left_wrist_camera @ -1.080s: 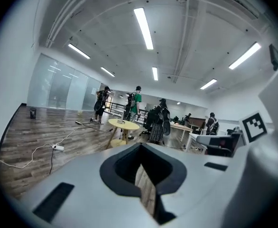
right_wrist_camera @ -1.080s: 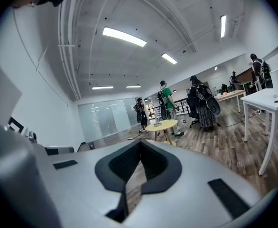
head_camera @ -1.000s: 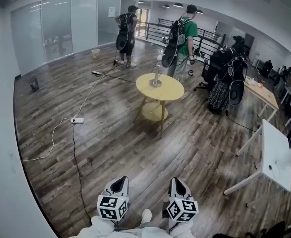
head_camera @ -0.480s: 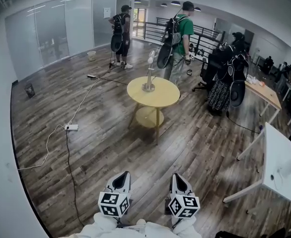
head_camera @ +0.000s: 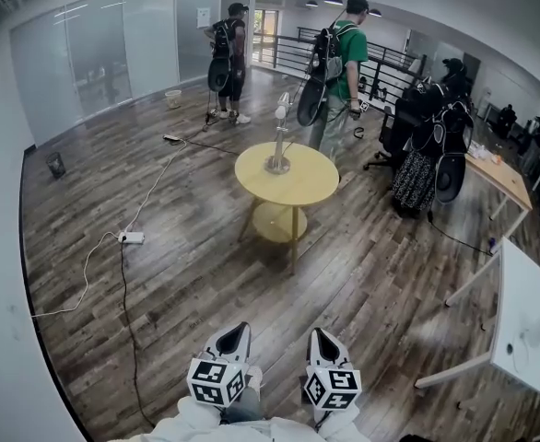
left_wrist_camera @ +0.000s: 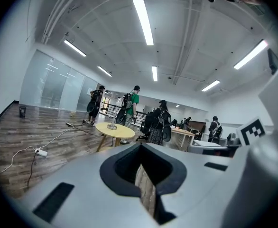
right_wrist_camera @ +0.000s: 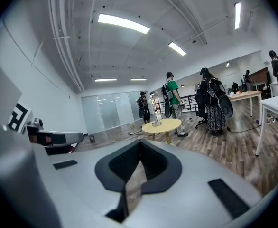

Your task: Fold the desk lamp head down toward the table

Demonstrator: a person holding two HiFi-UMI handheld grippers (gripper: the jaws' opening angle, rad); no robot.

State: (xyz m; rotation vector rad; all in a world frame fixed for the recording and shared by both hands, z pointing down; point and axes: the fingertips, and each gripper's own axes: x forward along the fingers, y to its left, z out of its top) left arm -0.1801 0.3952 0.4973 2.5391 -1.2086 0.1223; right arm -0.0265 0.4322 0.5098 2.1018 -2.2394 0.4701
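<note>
the lamp [head_camera: 279, 139] stands on the round yellow table [head_camera: 309, 184] in the middle of the room. it is well apart from both claws, with a lot of wood floor [head_camera: 196, 274] in between. the lamp stands straight up, so its long line goes up and down. its flat foot sits on the table and its small head is at the top. the head is too small here to tell which way it faces. it is not folded down yet.

the left claw [head_camera: 239, 330] is closed and holds nothing. the right claw [head_camera: 318, 335] is closed too, with only a thin slit between its two sides, and it holds nothing.

some things could go wrong from here. a black cord [head_camera: 123, 293] and a white plug box [head_camera: 132, 238] lie on the floor off to the left, and a foot could catch on them. two people [head_camera: 339, 58] stand just behind the table, so a bump could happen there. the lamp is tall and thin. if a claw pushes the head hard and nothing holds the foot, i think the lamp could slide or tip over. the claws also need to open first, or they will only knock it.
</note>
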